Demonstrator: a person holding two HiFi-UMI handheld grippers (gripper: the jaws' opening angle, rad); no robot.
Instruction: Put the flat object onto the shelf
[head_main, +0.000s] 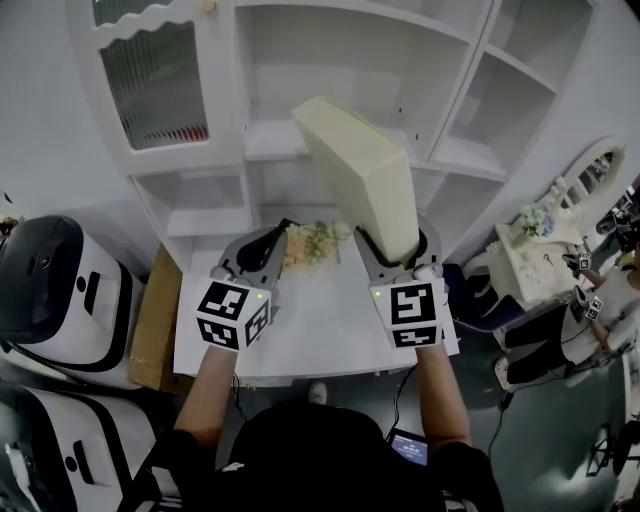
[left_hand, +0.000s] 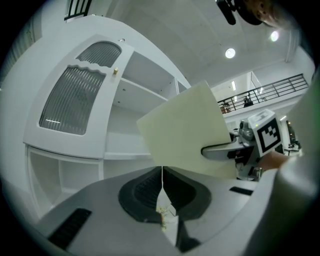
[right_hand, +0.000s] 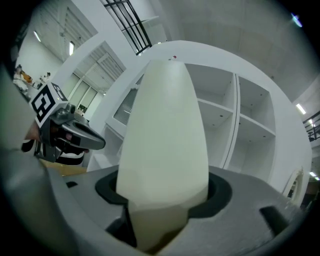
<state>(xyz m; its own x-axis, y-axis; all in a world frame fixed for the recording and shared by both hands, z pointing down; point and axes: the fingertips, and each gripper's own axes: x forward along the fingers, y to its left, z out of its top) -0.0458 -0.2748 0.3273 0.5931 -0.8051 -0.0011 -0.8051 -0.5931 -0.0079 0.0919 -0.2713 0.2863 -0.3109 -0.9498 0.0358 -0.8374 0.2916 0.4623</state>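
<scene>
The flat object (head_main: 365, 175) is a cream slab-like box, held tilted up in front of the white shelf unit (head_main: 275, 140). My right gripper (head_main: 398, 255) is shut on its lower end. In the right gripper view the box (right_hand: 167, 135) rises from between the jaws of the right gripper (right_hand: 160, 200) toward the open shelves (right_hand: 215, 110). My left gripper (head_main: 262, 245) hovers to the left of the box, apart from it. In its own view the left gripper (left_hand: 161, 172) has its jaws closed together on nothing, with the box (left_hand: 190, 135) and the right gripper (left_hand: 235, 150) ahead.
A white table (head_main: 310, 330) below the grippers bears a bunch of flowers (head_main: 315, 240). The cabinet's ribbed glass door (head_main: 155, 80) is at upper left. White machines (head_main: 60, 290) and a cardboard box (head_main: 155, 320) stand left. A small dressing table (head_main: 530, 260) and a person (head_main: 600, 300) are right.
</scene>
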